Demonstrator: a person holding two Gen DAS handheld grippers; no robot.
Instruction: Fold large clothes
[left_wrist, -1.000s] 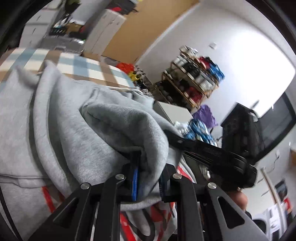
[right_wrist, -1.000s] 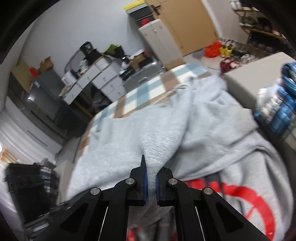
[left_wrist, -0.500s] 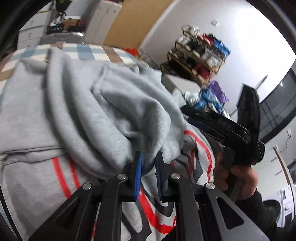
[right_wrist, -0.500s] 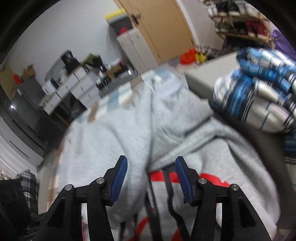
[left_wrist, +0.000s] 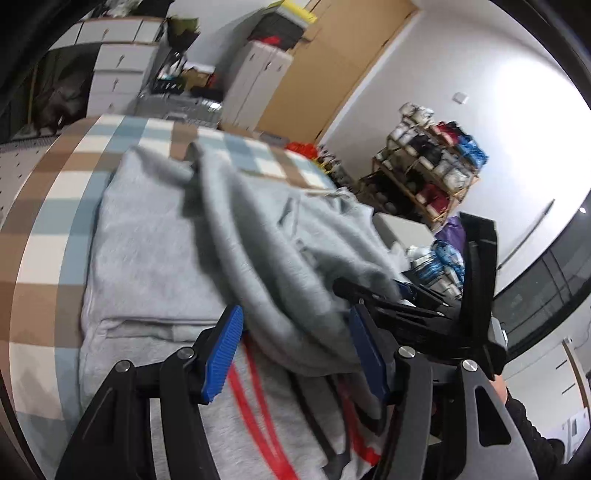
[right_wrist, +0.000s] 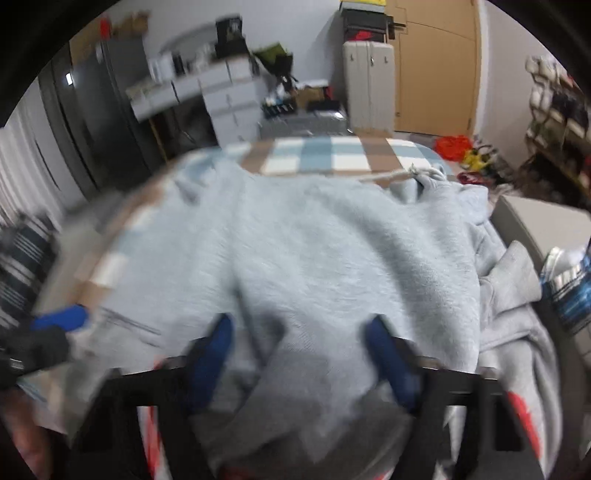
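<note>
Left wrist view: left gripper (left_wrist: 295, 354) jaws springing apart off the grey hoodie (left_wrist: 155, 258) fold they pinched a second ago, right gripper (right_wrist: 301, 354) unclamped too, narrowing again, hoodie draped on the checked table (left_wrist: 55, 192), fold laid

Checked cloth (left_wrist: 48, 229) in blue, brown and white covers the work surface. Wooden door (left_wrist: 332, 62) at back wall, white cabinet (left_wrist: 255, 85) beside it. White drawer unit (left_wrist: 118, 70) further left. Shoe rack (left_wrist: 428, 177), shelves full, against right wall. Orange item (right_wrist: 452, 146) on floor.
</note>
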